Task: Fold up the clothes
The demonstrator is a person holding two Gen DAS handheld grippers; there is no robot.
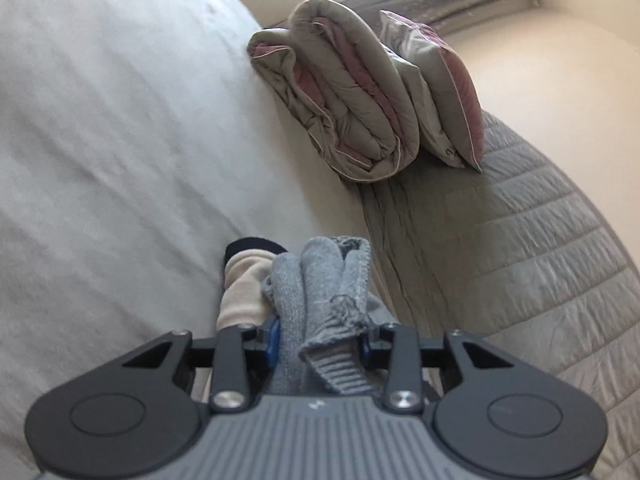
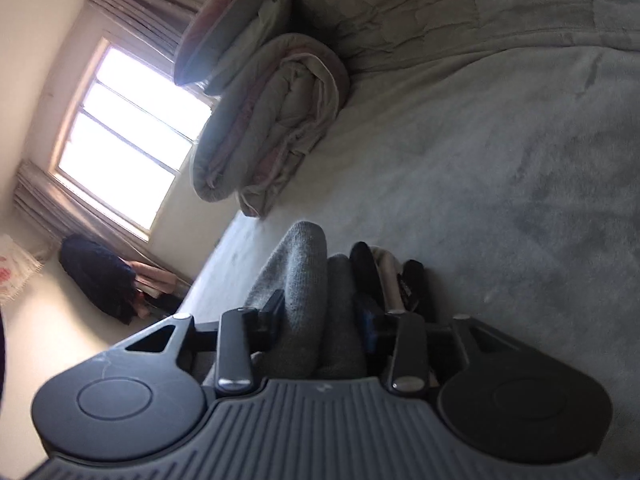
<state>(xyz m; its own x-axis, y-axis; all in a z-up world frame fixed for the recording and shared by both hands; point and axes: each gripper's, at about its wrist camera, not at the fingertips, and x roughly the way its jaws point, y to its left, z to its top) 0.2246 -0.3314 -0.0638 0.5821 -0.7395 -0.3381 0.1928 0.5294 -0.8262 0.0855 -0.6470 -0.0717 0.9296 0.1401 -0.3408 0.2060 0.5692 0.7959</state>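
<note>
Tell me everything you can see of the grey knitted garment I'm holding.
The grey knitted garment is soft wool-like knit, bunched into thick folds. A ribbed cuff or hem with a frayed edge hangs toward the camera. The left tool and the right tool are each shut on it. Beside it lies cream-and-black clothing, touching it. Beyond is the pale bedspread.

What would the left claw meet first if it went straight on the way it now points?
Probably the folded quilt, lying ahead on the bed. The left claw is shut on the grey knit garment, which bulges in front and would arrive first. Depth is unclear.
</note>
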